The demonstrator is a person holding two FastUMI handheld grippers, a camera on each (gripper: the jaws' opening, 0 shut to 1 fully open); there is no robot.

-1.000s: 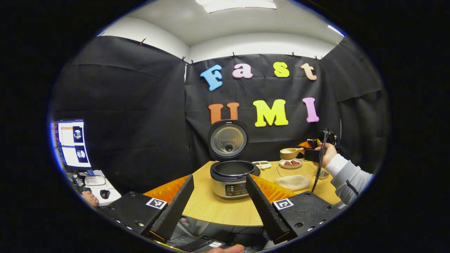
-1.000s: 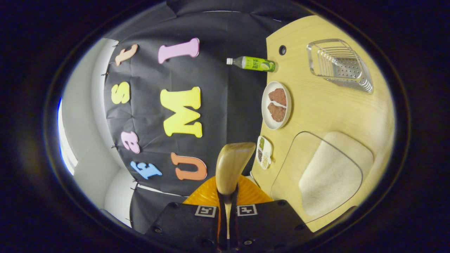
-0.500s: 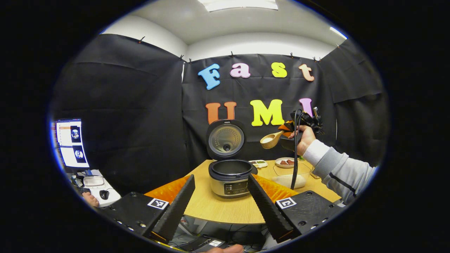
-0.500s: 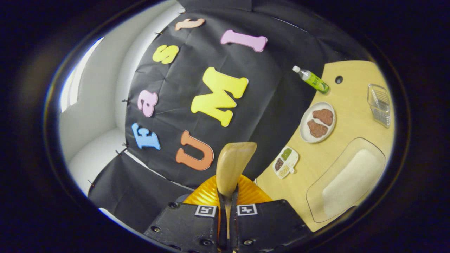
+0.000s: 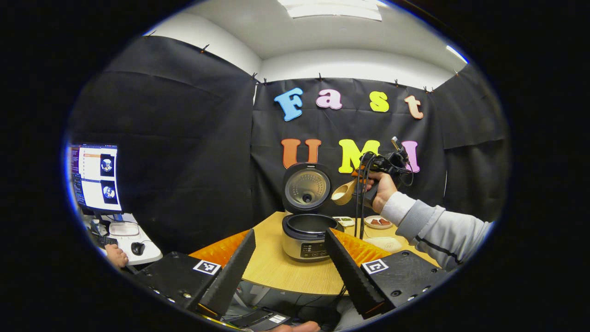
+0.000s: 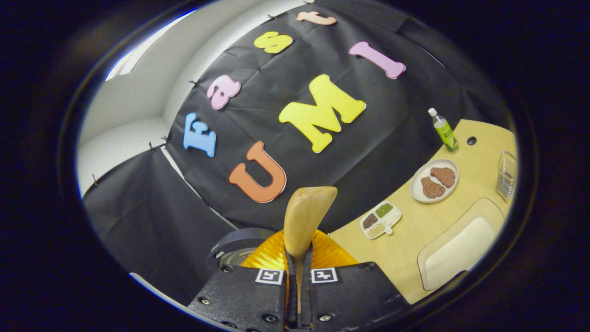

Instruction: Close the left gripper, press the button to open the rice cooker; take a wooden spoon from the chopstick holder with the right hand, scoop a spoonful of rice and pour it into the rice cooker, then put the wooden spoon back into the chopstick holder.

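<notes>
The rice cooker (image 5: 305, 236) stands on the wooden table (image 5: 281, 272) with its lid (image 5: 306, 186) up and the pot uncovered. My left gripper (image 5: 289, 233) hangs open in front of it, off the table's near edge, with nothing between its fingers. A hand holds my right gripper (image 5: 358, 190) in the air to the right of the raised lid. It is shut on the handle of the wooden spoon (image 5: 343, 193), whose bowl hovers above the pot's right rim. In the right gripper view the spoon (image 6: 306, 214) sticks out from the shut right gripper (image 6: 298, 260), over the lid's edge (image 6: 235, 243).
Right of the cooker lie a clear rice container (image 6: 456, 251), a plate with brown pieces (image 6: 434, 180), a small divided dish (image 6: 380, 219), a green bottle (image 6: 445, 131) and the clear chopstick holder (image 6: 507, 175). A monitor (image 5: 94, 177) and a mouse (image 5: 137, 248) sit at far left.
The right gripper has carried the spoon up from over the rice container and leftward, to just above the cooker's right rim. The left gripper stays open and has barely shifted.
</notes>
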